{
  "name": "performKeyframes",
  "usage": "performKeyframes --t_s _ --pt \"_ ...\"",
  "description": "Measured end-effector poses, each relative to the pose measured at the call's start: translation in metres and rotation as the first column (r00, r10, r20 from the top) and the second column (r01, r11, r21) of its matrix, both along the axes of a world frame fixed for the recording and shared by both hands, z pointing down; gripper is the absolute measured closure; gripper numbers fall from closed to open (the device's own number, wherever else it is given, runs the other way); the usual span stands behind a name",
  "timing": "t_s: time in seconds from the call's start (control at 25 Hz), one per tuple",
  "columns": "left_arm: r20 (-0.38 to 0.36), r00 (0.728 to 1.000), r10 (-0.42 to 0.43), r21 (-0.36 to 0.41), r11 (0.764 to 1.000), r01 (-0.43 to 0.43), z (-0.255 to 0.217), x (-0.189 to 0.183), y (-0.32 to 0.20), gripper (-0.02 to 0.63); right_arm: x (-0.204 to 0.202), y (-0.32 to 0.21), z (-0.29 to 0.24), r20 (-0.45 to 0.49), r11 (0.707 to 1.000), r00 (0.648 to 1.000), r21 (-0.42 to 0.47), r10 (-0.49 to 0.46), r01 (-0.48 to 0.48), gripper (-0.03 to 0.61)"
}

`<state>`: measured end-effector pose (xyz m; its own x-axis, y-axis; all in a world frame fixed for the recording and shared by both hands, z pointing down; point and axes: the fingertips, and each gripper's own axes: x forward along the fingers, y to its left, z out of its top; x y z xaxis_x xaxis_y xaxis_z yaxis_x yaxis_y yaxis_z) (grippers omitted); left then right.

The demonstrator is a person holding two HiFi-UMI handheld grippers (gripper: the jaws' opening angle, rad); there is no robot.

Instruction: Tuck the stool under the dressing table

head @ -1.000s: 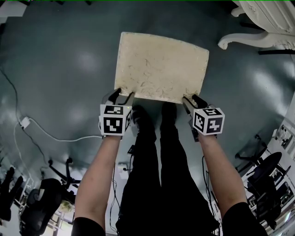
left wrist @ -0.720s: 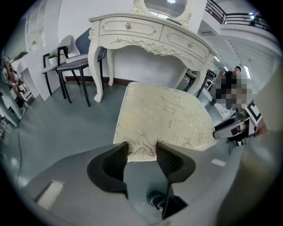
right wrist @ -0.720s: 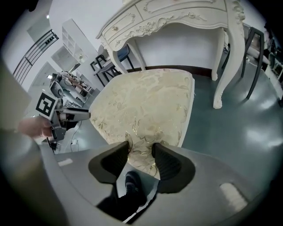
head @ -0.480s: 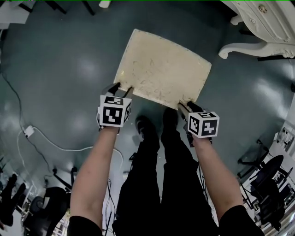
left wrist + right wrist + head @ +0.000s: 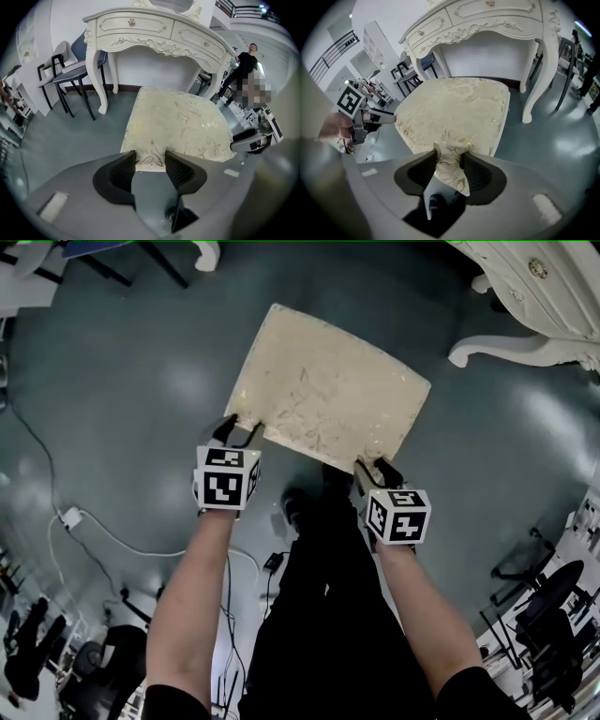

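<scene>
cream patterned fabric covers the stool (image 5: pixel 328 395).

head view: the seat lies skewed over the grey floor (image 5: pixel 122 381), just ahead of the person's feet (image 5: pixel 295 507) and short of the white desk (image 5: pixel 548 282) at upper right. the left hand-held gripper (image 5: pixel 241 427) and the right hand-held gripper (image 5: pixel 375 465) each meet a near corner of the seat. whether the stool's legs touch the floor cannot be told, as the seat hides them.

left gripper view: the left hand-held gripper (image 5: pixel 150 157) has just been closing. its jaws stand partly apart and pinch the seat's near edge between them. the desk (image 5: pixel 154 40) stands beyond the stool (image 5: pixel 176 122), its knee space facing the seat. its drawers (image 5: pixel 140 23) are shut, contents unseen.

right gripper view: the right hand-held gripper (image 5: pixel 448 157) clamps a bunched fold of seat fabric. the stool (image 5: pixel 454 108) points towards the desk (image 5: pixel 487 18).

step in hand, as judged: bringing the stool up to the desk. the next move likely calls for squaring the seat to the gap between the desk's legs, then pushing it straight in without striking them.
</scene>
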<state>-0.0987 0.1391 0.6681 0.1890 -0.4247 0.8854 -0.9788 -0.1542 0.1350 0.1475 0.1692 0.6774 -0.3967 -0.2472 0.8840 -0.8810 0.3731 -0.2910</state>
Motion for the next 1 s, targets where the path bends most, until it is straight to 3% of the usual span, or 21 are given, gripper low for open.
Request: performKeyframes --t_s 0.16,0.44,0.84,1.0 --pt "-0.051 0.996 -0.071 0.04 0.997 0.073 -0.001 0.007 -0.026 0.416 0.01 -0.058 -0.005 -0.037 0.995 0.999 0.101 -0.016 0.02 0.388" --pt "-0.065 0.992 -0.111 0.072 0.991 0.116 -0.002 0.009 -0.084 0.414 0.01 -0.14 -0.006 0.038 0.988 0.991 0.086 -0.128 0.125 0.388" --pt "-0.055 0.994 -0.098 0.025 0.995 0.099 -0.004 0.006 -0.146 0.414 0.005 -0.21 -0.008 0.046 0.983 0.99 0.136 -0.13 0.123 0.388" --pt "-0.044 0.996 -0.078 0.038 0.996 0.08 -0.007 0.0 -0.172 0.414 -0.001 -0.233 -0.011 0.056 0.984 0.991 0.142 -0.118 0.11 0.388"
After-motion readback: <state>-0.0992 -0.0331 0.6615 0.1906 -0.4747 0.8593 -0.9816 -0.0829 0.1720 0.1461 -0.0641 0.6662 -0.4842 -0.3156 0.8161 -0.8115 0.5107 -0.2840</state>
